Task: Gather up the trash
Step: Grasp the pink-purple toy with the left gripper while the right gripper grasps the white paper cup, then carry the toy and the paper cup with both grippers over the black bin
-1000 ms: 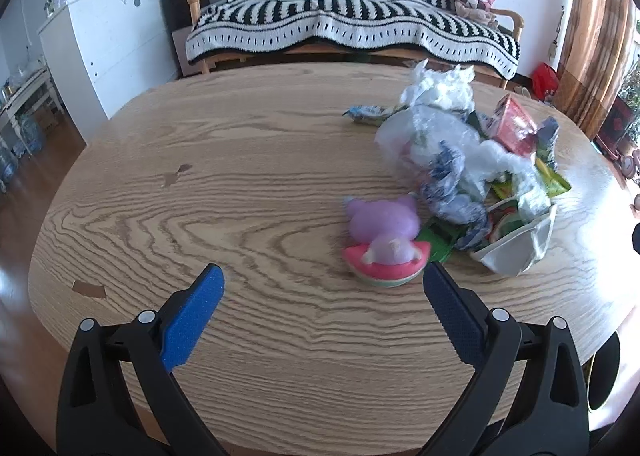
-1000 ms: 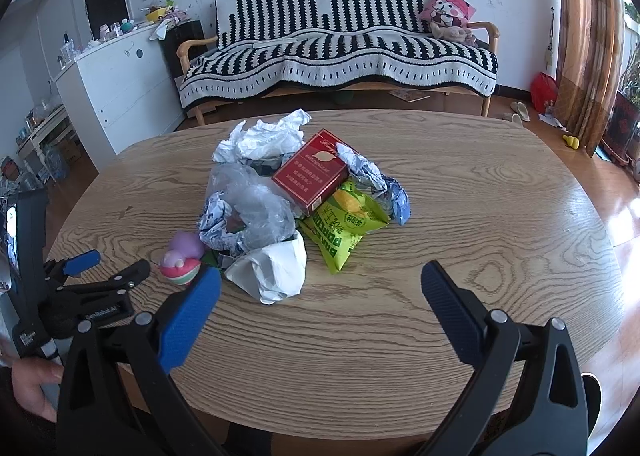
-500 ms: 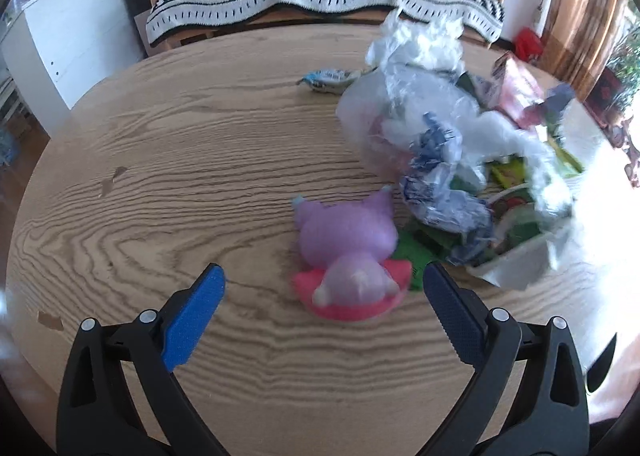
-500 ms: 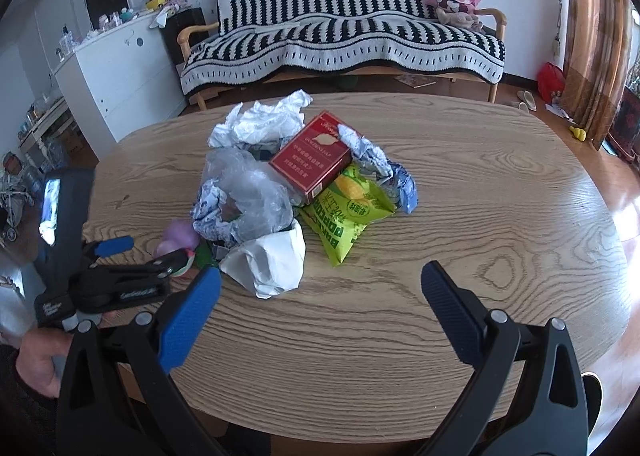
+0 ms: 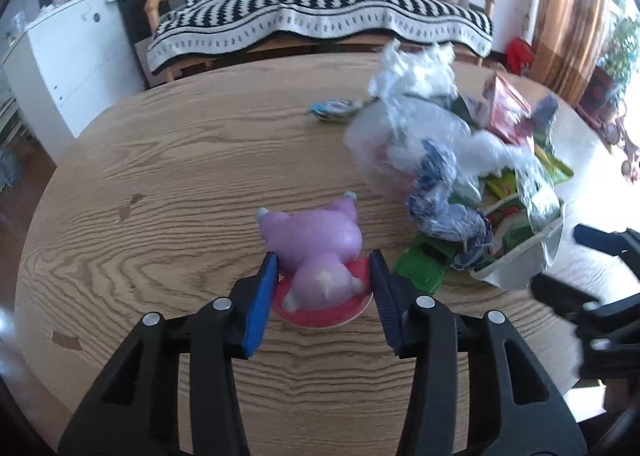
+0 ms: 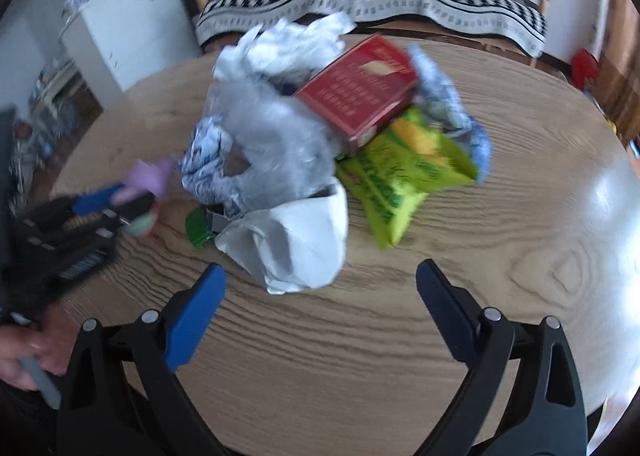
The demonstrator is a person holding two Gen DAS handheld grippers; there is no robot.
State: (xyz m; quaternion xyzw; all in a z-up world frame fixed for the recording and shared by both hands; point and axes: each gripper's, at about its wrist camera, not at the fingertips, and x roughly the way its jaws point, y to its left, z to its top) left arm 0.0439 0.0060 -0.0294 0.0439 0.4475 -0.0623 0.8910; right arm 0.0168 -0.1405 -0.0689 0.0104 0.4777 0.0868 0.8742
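Left wrist view: our left gripper (image 5: 322, 276) just closed, hugging soft purple toy (image 5: 316, 252) at sides; right gripper (image 6: 320, 288) wide.

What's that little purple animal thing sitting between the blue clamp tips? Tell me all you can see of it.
The purple toy is a small, smooth, glossy figure, plastic or rubber by its look, with two short ears tipped pale blue. Seen from behind, it sits upright on a red, watermelon-like base with a pale rim, on the wooden table, just left of the trash pile. The left gripper has just been closing, and its blue fingers now flank the toy's sides, seemingly touching. A green wrapper lies beside its base.
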